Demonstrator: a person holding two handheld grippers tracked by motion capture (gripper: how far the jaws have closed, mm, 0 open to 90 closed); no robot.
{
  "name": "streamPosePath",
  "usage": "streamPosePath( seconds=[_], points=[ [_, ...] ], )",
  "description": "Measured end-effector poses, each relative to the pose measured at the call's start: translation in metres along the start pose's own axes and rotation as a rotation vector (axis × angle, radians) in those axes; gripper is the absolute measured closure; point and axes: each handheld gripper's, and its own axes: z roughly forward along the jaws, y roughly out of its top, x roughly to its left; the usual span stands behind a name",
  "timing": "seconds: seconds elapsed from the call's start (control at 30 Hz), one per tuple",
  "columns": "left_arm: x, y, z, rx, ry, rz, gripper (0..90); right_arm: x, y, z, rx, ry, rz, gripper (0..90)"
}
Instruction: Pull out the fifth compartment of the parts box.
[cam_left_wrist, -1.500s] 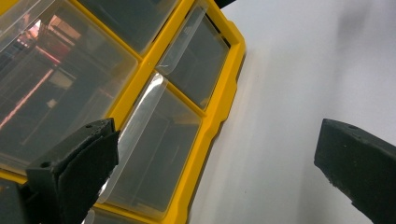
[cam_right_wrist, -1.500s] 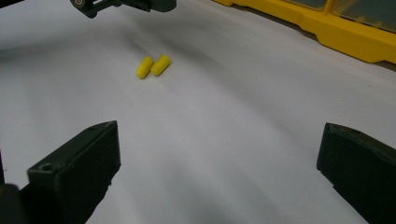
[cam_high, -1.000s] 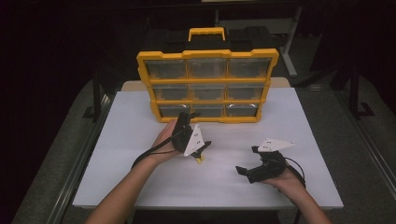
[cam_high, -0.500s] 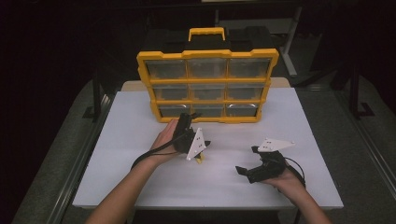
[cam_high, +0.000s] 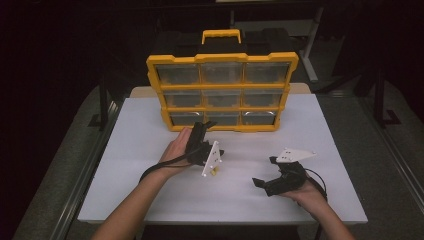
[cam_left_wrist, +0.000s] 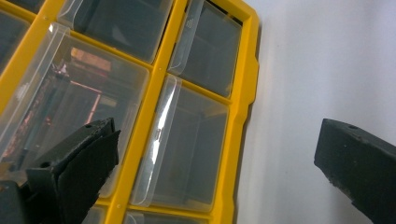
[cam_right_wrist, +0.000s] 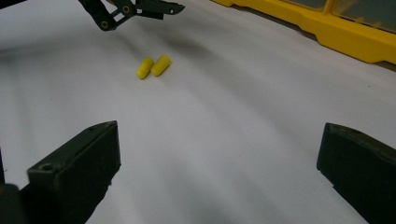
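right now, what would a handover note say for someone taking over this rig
Left gripper: open, holding nothing, raised at the bottom row of the yellow drawer organizer.
Right gripper: open, holding nothing, low over the white table, aimed toward the earplugs.
Two yellow earplugs: lying side by side on the table, just below the left gripper.
Done: nothing picked up; the drawers look shut.
Left: probably open a drawer, pick up the earplugs and put them in.

No lettering, brand, number or sign is legible anywhere on the yellow organizer case (cam_high: 222, 92); its clear drawer fronts carry no readable labels.
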Motion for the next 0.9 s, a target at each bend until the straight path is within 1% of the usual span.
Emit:
streamPosePath(
  seconds=[0.03,0.13,0.17,0.2,0.23,0.27,0.33,0.37,0.4,0.43,0.47,0.53,0.57,0.7,0.77,0.83,0.87,0.9],
  points=[
    [0.0,0.0,-0.0001,0.002,0.004,0.007,0.0,0.0,0.0,0.0,0.0,0.0,-0.001,0.0],
    [0.0,0.0,-0.0001,0.002,0.004,0.007,0.0,0.0001,0.0,0.0,0.0,0.0,-0.001,0.0],
    [-0.0003,0.0,-0.0006,0.006,0.01,0.023,0.0,0.0001,0.0,0.0,0.0,0.0,-0.001,0.0],
    [-0.0003,0.0,-0.0006,0.006,0.01,0.023,0.0,0.0001,0.0,0.0,0.0,0.0,-0.001,0.0],
    [-0.0009,0.0003,-0.0009,0.012,0.018,0.047,0.0,0.0,0.0,0.0,0.0,0.0,0.0,0.0],
    [-0.0014,0.0005,-0.0009,0.012,0.023,0.058,0.0,0.0,0.0,0.0,0.0,0.0,0.0,0.0],
    [-0.0014,0.0005,-0.0009,0.012,0.023,0.058,0.0,0.0,0.0,0.0,0.0,0.0,-0.001,0.0],
    [-0.003,0.001,-0.0013,0.024,0.033,0.108,0.0,0.0,0.0,0.0,0.0,0.0,-0.001,0.0],
    [-0.003,0.001,-0.0013,0.024,0.033,0.108,0.0,0.0,0.0,0.0,0.0,0.0,-0.001,0.0],
    [-0.0032,0.0011,-0.0015,0.027,0.039,0.121,0.0,0.0002,0.0,0.0,0.0,0.0,-0.002,0.0],
    [-0.0033,0.0011,-0.0016,0.027,0.041,0.126,0.0,0.0002,0.0,0.0,0.0,0.0,-0.002,0.0],
    [-0.0033,0.0011,-0.0016,0.027,0.041,0.126,0.0,0.0001,0.0,-0.0001,0.001,-0.001,-0.002,0.0],
    [-0.0038,0.0013,-0.002,0.036,0.046,0.148,0.0,0.0001,0.0,-0.0001,0.001,-0.001,-0.002,0.0],
    [-0.0063,0.0016,-0.0021,0.048,0.059,0.194,0.0,0.0008,-0.0001,0.0003,0.003,-0.002,-0.004,0.0],
    [-0.0071,0.0017,-0.0024,0.052,0.063,0.21,0.0,0.0009,-0.0005,0.0007,0.009,-0.004,-0.008,0.0],
    [-0.0071,0.0017,-0.0024,0.052,0.063,0.21,0.0,0.0011,-0.0006,0.001,0.011,-0.007,-0.008,0.0],
    [-0.0075,0.0017,-0.0037,0.061,0.071,0.226,0.0,0.0013,-0.0006,0.001,0.01,-0.009,-0.01,0.0],
    [-0.0075,0.0022,-0.0045,0.062,0.073,0.229,0.0,0.0014,-0.0005,0.0006,0.008,-0.008,-0.009,0.0]
  ],
)
